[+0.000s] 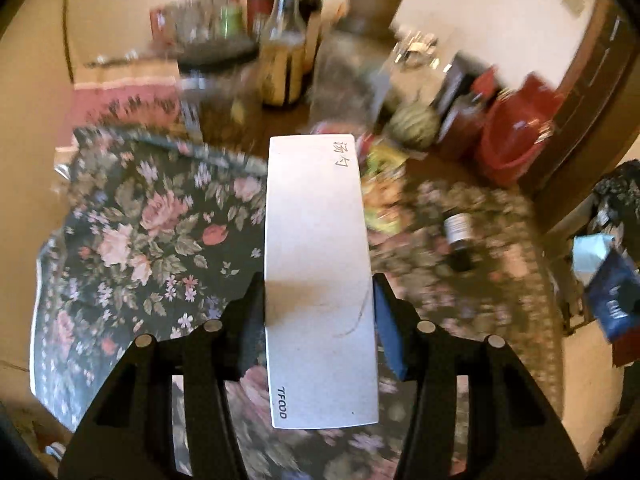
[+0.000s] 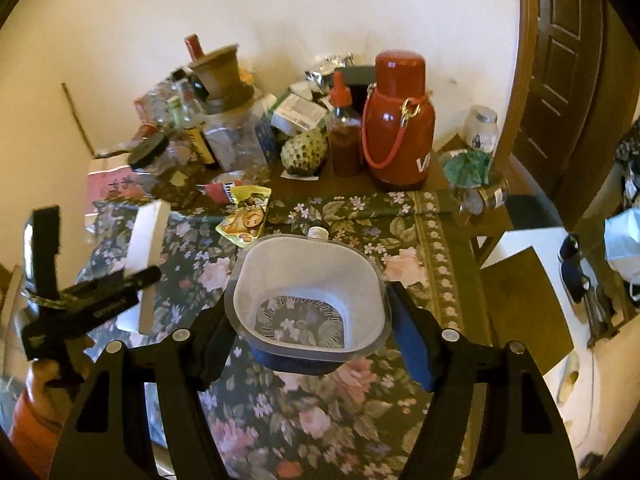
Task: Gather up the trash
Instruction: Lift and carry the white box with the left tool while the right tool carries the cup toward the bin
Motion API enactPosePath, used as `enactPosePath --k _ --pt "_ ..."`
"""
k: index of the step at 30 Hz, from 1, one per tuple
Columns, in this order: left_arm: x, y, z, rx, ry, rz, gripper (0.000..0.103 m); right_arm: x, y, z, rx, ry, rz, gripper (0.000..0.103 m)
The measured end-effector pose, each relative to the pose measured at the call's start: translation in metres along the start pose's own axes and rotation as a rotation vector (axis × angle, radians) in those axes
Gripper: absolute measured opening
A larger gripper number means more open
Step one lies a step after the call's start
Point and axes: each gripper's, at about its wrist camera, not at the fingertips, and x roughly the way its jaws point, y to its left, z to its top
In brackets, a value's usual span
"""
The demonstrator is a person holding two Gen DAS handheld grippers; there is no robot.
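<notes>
My left gripper (image 1: 320,312) is shut on a long flat white box (image 1: 318,276) marked TFOOD and holds it above the floral tablecloth (image 1: 132,220). The same box (image 2: 146,240) and left gripper (image 2: 92,292) show at the left of the right wrist view. My right gripper (image 2: 308,316) is shut on a clear plastic tub (image 2: 308,280) with a slotted bottom, open side up, above the tablecloth (image 2: 404,248). A yellow snack wrapper (image 2: 246,216) lies on the cloth just beyond the tub. A small dark bottle (image 1: 460,236) lies on its side on the cloth.
The back of the table is crowded: a red thermos (image 2: 396,120), a sauce bottle (image 2: 344,136), a green custard apple (image 2: 306,150), glass bottles (image 2: 200,136), jars and boxes. A red bowl (image 1: 516,140) sits at the right. A brown door (image 2: 560,60) stands at the right.
</notes>
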Motion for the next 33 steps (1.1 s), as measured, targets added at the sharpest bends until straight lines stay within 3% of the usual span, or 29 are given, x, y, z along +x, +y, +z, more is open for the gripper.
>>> enactPosePath --k 8,16,22,28,33 --pt "-0.105 -0.049 -0.028 0.009 -0.17 -0.001 0.05 -0.068 -0.013 -0.013 -0.084 -0.099 0.066 0.068" --pt "-0.196 -0.07 -0.046 0.061 -0.311 -0.052 0.05 -0.135 -0.012 -0.031 -0.094 -0.209 0.084 0.068" --pt "-0.248 -0.061 -0.076 0.095 -0.389 -0.098 0.05 -0.183 0.008 -0.058 -0.085 -0.289 0.061 0.068" --pt "-0.283 -0.037 -0.123 0.144 -0.402 -0.143 0.05 -0.222 0.036 -0.103 -0.051 -0.347 0.026 0.068" --pt "-0.315 -0.012 -0.172 0.177 -0.392 -0.157 0.05 -0.242 0.058 -0.147 0.005 -0.335 0.01 0.068"
